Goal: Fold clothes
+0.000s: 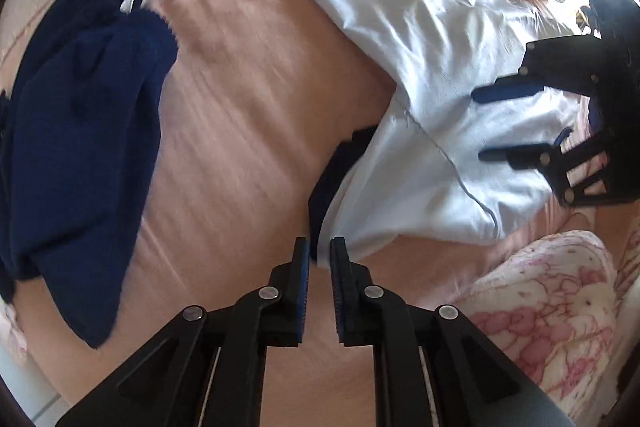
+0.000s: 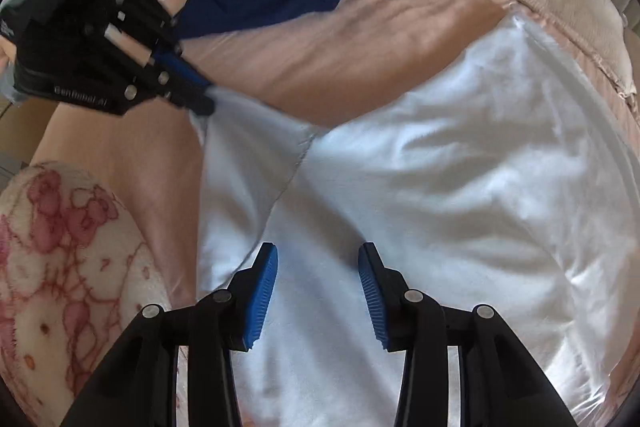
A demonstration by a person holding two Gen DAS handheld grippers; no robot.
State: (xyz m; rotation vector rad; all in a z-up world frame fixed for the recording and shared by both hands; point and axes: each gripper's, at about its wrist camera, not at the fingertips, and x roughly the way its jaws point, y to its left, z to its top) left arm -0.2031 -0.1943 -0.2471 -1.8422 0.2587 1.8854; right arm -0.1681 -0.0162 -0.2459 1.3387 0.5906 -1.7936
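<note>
Pink bed (image 1: 248, 99) fills the room, with a big white garment (image 2: 440, 187) spread on it and dark blue clothes (image 1: 80, 115) beside. Left hand-held gripper (image 1: 320, 247) pinches the white garment's corner; right hand-held gripper (image 2: 318, 259) hovers open above it. That thin corner could slip out

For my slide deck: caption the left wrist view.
Left gripper pinches the white shirt's sleeve end on the pink bedsheet.
</note>
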